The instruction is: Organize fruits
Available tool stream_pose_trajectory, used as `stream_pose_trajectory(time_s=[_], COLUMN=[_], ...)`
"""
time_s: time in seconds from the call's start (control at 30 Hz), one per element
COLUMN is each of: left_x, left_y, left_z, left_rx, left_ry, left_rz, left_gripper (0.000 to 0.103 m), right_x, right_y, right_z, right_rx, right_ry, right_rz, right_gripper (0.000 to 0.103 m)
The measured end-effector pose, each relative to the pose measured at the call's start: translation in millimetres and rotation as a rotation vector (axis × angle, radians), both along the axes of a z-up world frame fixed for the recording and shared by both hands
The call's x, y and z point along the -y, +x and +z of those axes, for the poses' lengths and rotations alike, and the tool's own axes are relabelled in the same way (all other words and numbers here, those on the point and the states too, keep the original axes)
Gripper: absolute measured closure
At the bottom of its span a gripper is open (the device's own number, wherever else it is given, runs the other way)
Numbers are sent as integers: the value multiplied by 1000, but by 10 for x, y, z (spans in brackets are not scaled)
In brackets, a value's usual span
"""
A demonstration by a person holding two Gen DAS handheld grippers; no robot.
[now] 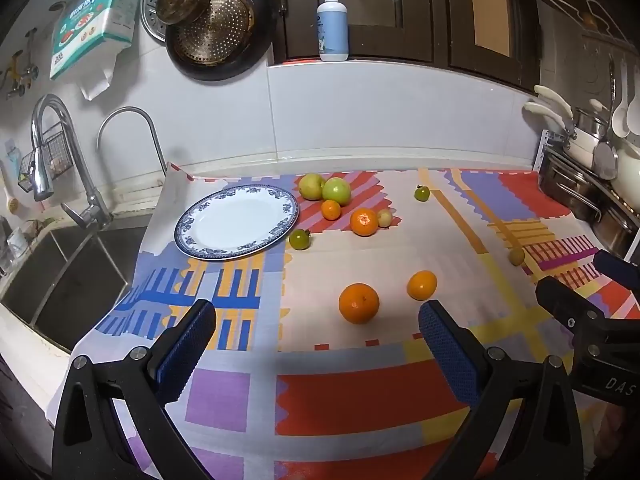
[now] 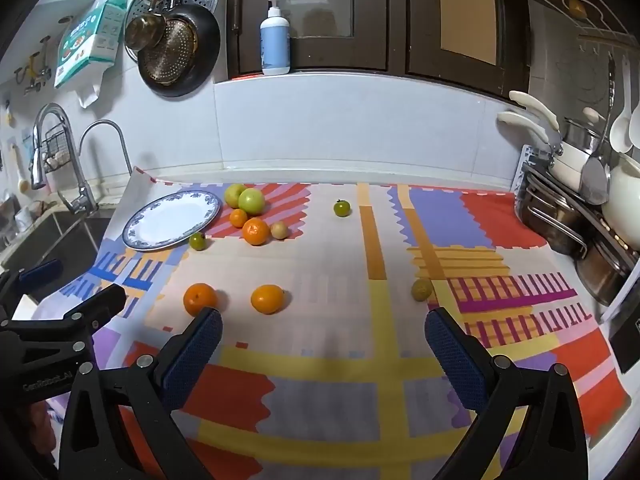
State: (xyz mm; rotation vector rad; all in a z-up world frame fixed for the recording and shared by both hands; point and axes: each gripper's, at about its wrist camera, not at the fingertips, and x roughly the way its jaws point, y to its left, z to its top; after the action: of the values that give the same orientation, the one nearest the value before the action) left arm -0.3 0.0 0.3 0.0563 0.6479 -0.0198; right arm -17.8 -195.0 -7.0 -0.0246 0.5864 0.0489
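Both claws hover above the near edge of the bench, jaws spread wide apart and gripping nothing. The left claw (image 1: 316, 322) and the right claw (image 2: 324, 332) each carry black rigid arms with blue textured pads.

The bench is covered by a flat cloth (image 1: 340, 400) printed in red, yellow, purple and blue blocks. A round, glossy white plate (image 1: 236, 222) with a blue patterned rim lies at the far left of the cloth, with nothing on it.

Fruit positions:
- Two smooth green apples (image 1: 326, 189) touch each other just right of the plate.
- A small orange (image 1: 331, 209), a larger orange (image 1: 364, 222) and a small pale fruit (image 1: 385, 218) cluster in front of the apples.
- A green tomato (image 1: 299, 239) sits just beside the plate rim.
- A second green tomato (image 1: 421, 193) lies apart, toward the far centre.
- Two oranges (image 1: 359, 303) and (image 1: 422, 285) lie nearest the left claw, close together but not touching.
- A rough, yellowish fruit (image 2: 422, 289) lies alone toward the right.

A steel sink (image 1: 72, 276) with two curved taps borders the cloth on the left. Stacked metal pots (image 2: 568, 224) border it on the right. A pump bottle (image 1: 332, 24) stands on the ledge behind.

The right wrist view shows the yellowish fruit whole; the left wrist view shows it only small and near the right claw's arm.
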Motion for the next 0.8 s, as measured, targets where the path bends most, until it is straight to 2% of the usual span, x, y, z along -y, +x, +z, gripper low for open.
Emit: stream_pose_trajectory(time_s=[0.8], left_x=[-7], left_y=[17], left_z=[31], left_rx=[9], left_ry=[9], left_rz=[2], left_gripper=[0], right_x=[14], right_y=[6], right_z=[8], right_rx=[1], right_ry=[11], right_rz=[-2], right_gripper=[1])
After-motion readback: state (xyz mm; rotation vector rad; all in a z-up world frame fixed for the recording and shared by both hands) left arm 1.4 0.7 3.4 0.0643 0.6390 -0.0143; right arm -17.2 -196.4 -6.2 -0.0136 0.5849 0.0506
